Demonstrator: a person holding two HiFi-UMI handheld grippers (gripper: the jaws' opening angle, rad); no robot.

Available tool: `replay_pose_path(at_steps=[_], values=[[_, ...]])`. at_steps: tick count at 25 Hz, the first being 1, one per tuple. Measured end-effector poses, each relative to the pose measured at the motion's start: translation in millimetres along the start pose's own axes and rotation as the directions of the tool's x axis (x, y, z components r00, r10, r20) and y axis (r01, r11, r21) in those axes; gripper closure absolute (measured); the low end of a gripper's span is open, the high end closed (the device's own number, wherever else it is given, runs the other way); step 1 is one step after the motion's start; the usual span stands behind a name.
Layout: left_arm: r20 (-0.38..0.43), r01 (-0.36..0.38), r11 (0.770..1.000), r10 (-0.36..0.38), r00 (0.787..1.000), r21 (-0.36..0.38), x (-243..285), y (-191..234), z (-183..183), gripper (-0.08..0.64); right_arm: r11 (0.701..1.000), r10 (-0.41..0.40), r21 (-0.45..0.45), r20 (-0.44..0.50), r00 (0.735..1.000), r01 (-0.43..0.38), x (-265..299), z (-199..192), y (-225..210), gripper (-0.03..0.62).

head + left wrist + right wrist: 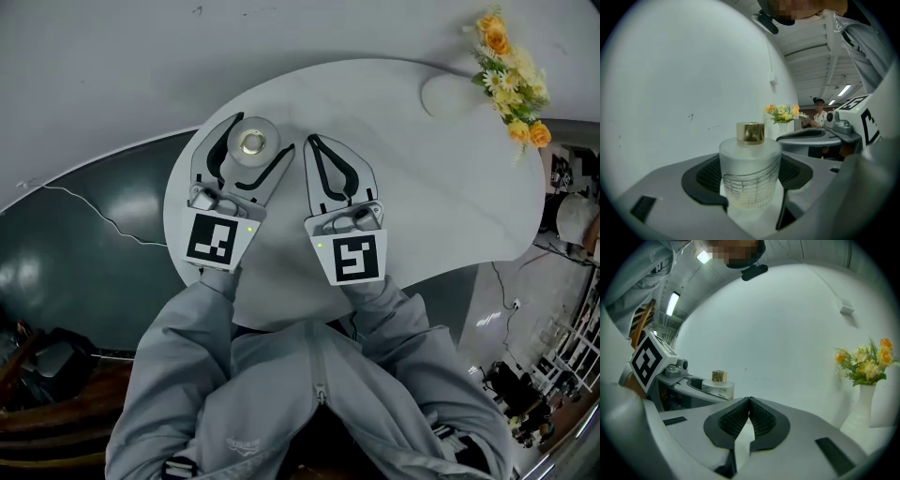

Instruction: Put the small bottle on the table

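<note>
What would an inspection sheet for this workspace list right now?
Surface: white rounded table.
Job's things: small bottle, frosted with a gold cap, upright between the left jaws; whether its base rests on the table cannot be told.
Clutter: flowers, yellow and orange, in a white vase at the table's far right edge.
Grippers: left hand-held gripper shut on the small bottle; right hand-held gripper jaws together, empty.
Cables: thin pale cable across the dark floor left of the table.
Surroundings: pale wall behind the table; the person's grey sleeves below.
</note>
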State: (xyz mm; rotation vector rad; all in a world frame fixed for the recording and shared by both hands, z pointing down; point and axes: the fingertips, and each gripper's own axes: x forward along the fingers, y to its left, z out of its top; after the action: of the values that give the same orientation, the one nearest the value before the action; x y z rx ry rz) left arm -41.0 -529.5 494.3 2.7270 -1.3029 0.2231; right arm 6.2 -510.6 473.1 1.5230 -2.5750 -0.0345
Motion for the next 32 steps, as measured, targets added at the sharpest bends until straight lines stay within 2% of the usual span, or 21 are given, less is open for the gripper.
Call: replay_pose_path(at_steps=[11, 16, 27, 32], values=[[-0.059, 0.005, 1.000, -0.004, 0.998, 0.012, 39.1, 21.3, -47.5, 0.225, 1.000, 0.022, 0.001, -0.049, 0.999, -0.022, 37.7, -42.4, -6.0, 0.566], [-0.122, 0.027, 1.000, -0.025, 0.992, 0.011, 46.3, 24.3, -70.3, 0.225, 1.000, 0.019, -0.001, -0.070, 0.997, -0.019, 48.6, -57.3, -8.6, 0.566], [-0.186, 0.027, 0.999, -0.022, 0.982, 0.023, 56.6, 29.3, -87.3, 0.225, 1.000, 0.024, -0.014, -0.104, 0.994, -0.026, 60.1, -72.9, -8.3, 0.566], [-0.255, 0.029, 0.999, -0.024, 0.967, 0.016, 60.0, 30.6, -98.1, 0.225, 1.000, 0.020, -0.002, -0.110, 0.994, -0.021, 62.9, -74.6, -9.1, 0.566]])
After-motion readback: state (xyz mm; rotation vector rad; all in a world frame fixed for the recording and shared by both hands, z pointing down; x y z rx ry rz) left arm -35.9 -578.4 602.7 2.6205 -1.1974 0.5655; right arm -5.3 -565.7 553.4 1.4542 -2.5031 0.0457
